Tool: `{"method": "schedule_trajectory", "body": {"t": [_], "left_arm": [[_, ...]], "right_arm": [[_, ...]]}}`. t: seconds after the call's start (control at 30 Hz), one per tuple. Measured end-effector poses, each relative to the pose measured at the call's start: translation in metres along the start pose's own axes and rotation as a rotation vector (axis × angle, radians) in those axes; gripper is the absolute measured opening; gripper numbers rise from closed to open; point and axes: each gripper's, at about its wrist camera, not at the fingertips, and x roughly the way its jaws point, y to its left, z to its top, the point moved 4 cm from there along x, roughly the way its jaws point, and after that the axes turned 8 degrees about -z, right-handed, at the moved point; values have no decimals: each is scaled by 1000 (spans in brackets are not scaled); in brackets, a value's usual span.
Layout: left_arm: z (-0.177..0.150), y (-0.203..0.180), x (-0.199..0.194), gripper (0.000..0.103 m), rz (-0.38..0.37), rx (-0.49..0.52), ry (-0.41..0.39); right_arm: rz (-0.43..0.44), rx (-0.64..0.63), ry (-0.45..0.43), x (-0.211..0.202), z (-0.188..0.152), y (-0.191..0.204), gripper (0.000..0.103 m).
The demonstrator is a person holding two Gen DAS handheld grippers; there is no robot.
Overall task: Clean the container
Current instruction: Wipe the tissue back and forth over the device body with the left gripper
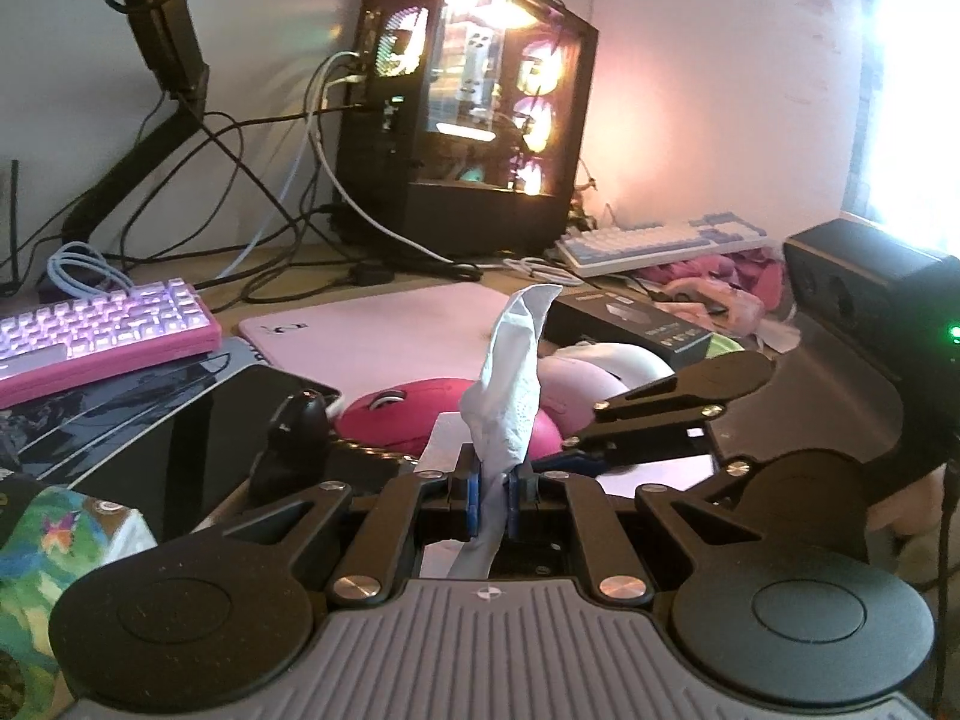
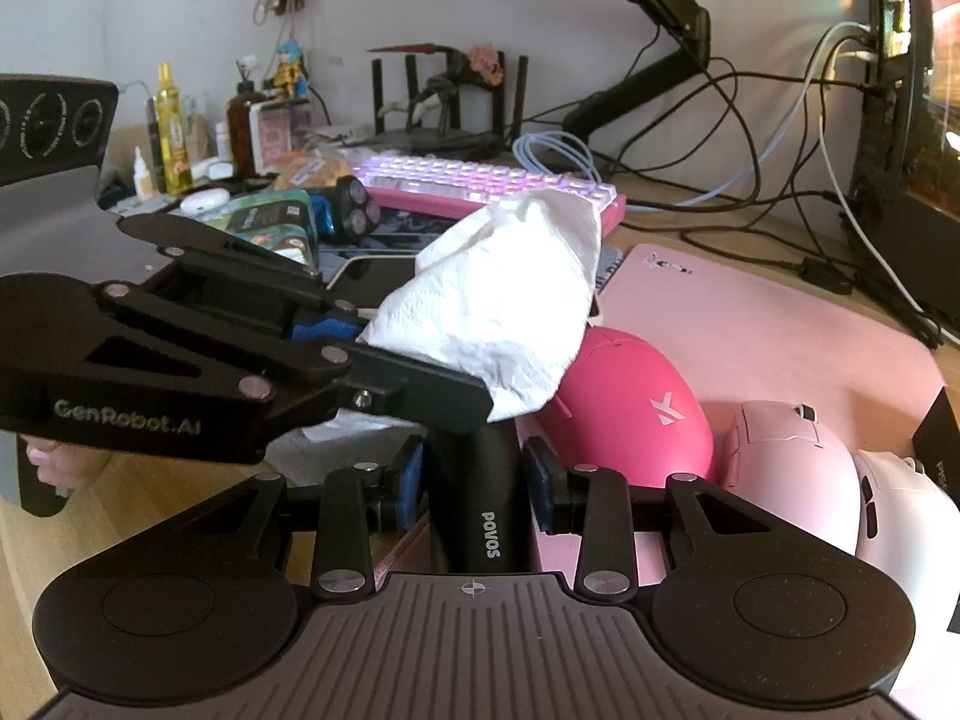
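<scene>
Left tool (image 1: 493,495) pinching white tissue (image 1: 510,372), right tool (image 2: 474,480) clamping black POVOS container (image 2: 477,498), label seen only from right wrist

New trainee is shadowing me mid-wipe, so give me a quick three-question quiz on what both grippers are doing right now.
1. True or false: the left gripper pinches a white tissue.
2. What word is printed on the black container between the right gripper fingers?
3. The magenta mouse lies: A) on the pink keyboard; B) on the pink mat; C) inside the PC case.

Key: 1 true; 2 POVOS; 3 B.
</scene>
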Motion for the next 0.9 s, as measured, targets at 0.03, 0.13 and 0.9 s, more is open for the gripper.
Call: {"method": "schedule_trajectory", "body": {"t": [0.03,0.13,0.9], "left_arm": [[0,1,0,12,8,-4,-2],[1,5,-1,12,29,-13,-5],[-2,-12,1,12,-68,43,12]], "right_arm": [[0,0,0,0,0,0,39],[0,0,0,0,0,0,39],[1,1,0,0,0,0,39]]}}
